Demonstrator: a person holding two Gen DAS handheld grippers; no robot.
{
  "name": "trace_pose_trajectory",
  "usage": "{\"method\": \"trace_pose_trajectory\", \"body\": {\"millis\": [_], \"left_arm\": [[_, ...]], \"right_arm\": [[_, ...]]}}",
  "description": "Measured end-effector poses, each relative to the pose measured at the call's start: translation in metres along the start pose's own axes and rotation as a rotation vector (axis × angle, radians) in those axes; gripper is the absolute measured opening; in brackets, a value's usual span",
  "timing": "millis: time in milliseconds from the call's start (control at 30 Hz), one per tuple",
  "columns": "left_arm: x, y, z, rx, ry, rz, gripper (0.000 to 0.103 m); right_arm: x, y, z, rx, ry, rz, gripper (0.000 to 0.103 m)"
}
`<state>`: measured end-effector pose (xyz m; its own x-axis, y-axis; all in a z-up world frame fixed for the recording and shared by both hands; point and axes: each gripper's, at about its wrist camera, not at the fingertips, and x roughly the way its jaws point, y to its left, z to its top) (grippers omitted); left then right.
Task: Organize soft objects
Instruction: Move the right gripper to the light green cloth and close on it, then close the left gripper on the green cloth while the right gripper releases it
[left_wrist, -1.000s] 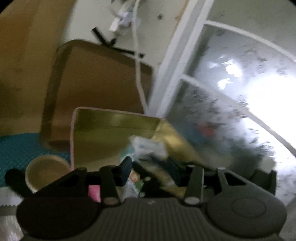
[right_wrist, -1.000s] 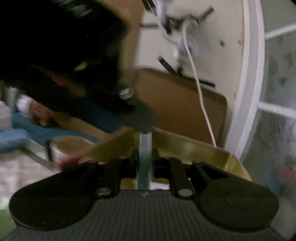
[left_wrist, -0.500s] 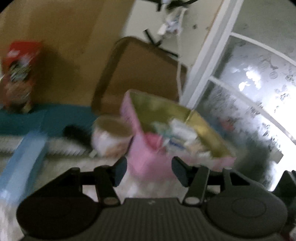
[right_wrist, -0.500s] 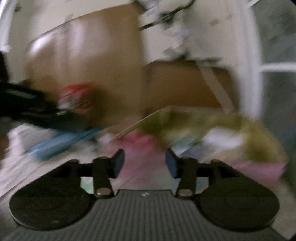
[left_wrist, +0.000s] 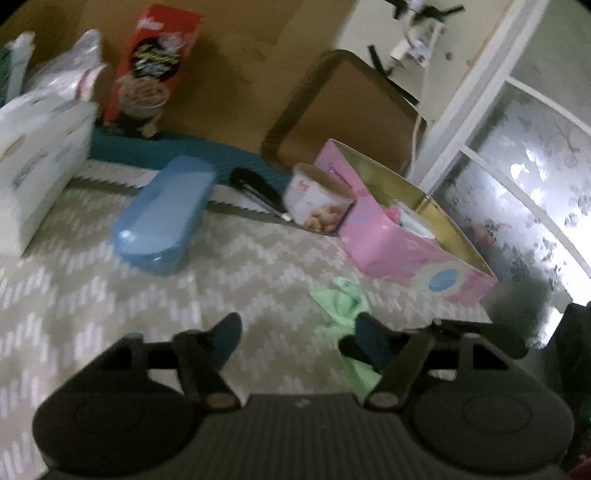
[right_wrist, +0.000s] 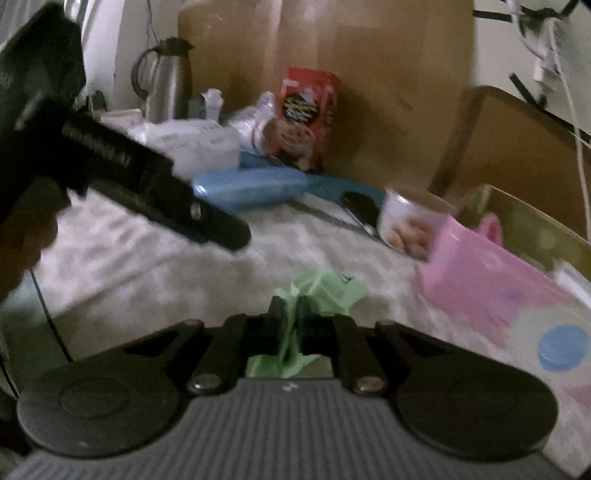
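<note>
One green cloth (right_wrist: 321, 291), one pink box (left_wrist: 399, 240), one blue case (left_wrist: 166, 218).

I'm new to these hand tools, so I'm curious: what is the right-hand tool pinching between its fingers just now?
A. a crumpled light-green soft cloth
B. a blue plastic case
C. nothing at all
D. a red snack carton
A: in the right wrist view, the right gripper has its fingers closed on the crumpled light-green soft cloth, which bunches out ahead of them.
</note>
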<state>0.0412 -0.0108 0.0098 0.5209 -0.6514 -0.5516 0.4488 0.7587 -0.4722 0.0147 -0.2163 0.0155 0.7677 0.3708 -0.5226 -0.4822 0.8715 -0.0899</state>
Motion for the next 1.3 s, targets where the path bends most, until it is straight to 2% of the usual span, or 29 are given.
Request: {"method": "trace_pose_trajectory", "body": {"millis": [67, 200, 333, 400, 433, 467, 533, 633, 700, 767, 800, 867, 900, 933, 967, 1133, 1300], "left_arm": [[-0.006, 0.009, 0.000, -0.035, -0.007, -0.009, 0.086], [-0.018, 0.021, 0.000, -0.086, -0.029, -0.057, 0.086], [-0.022, 0.032, -0.001, -0.131, -0.037, -0.077, 0.071], [-0.018, 0.036, -0.001, -0.147, -0.020, -0.061, 0.070], [-0.014, 0.037, -0.002, -0.154, -0.009, -0.053, 0.070], [-0.011, 0.038, -0.003, -0.159, 0.000, -0.047, 0.070], [-0.008, 0.037, -0.005, -0.155, 0.001, -0.048, 0.070], [-0.006, 0.034, -0.003, -0.151, 0.004, -0.059, 0.072], [-0.005, 0.031, -0.003, -0.151, 0.004, -0.067, 0.072], [-0.005, 0.026, -0.002, -0.143, 0.004, -0.078, 0.072], [-0.004, 0.024, -0.001, -0.139, 0.007, -0.082, 0.069], [0.002, 0.019, -0.001, -0.124, 0.024, -0.081, 0.047], [0.006, 0.017, -0.002, -0.117, 0.039, -0.076, 0.040], [0.012, 0.014, -0.003, -0.113, 0.061, -0.071, 0.031], [0.016, 0.012, -0.005, -0.109, 0.075, -0.072, 0.030], [0.020, -0.017, 0.008, -0.024, 0.056, -0.094, 0.029], [0.032, -0.067, 0.044, 0.109, 0.015, -0.171, 0.029]], "right_arm": [[0.005, 0.012, 0.009, -0.028, -0.027, 0.016, 0.010], [0.014, 0.032, 0.017, -0.077, -0.061, 0.057, 0.010], [0.023, 0.051, 0.014, -0.136, -0.052, 0.105, 0.012], [0.027, 0.057, 0.011, -0.170, -0.025, 0.096, 0.015], [0.027, 0.057, 0.011, -0.175, -0.030, 0.090, 0.025], [0.024, 0.056, 0.012, -0.173, -0.041, 0.087, 0.043], [0.020, 0.054, 0.011, -0.169, -0.063, 0.067, 0.059], [0.017, 0.048, 0.008, -0.163, -0.062, 0.039, 0.060], [0.016, 0.043, 0.007, -0.139, -0.046, 0.024, 0.066], [0.013, 0.038, 0.005, -0.107, -0.045, 0.012, 0.079], [0.012, 0.035, 0.004, -0.091, -0.044, 0.011, 0.079], [0.017, 0.029, 0.004, -0.052, -0.015, 0.030, 0.072], [0.021, 0.027, 0.003, -0.030, 0.012, 0.051, 0.060], [0.022, 0.024, 0.003, -0.004, 0.018, 0.094, 0.029], [0.022, 0.021, 0.003, 0.024, 0.020, 0.131, 0.008], [0.009, 0.023, 0.000, -0.022, -0.078, 0.018, 0.008], [-0.017, -0.007, 0.003, 0.050, -0.221, -0.135, 0.008]]}}
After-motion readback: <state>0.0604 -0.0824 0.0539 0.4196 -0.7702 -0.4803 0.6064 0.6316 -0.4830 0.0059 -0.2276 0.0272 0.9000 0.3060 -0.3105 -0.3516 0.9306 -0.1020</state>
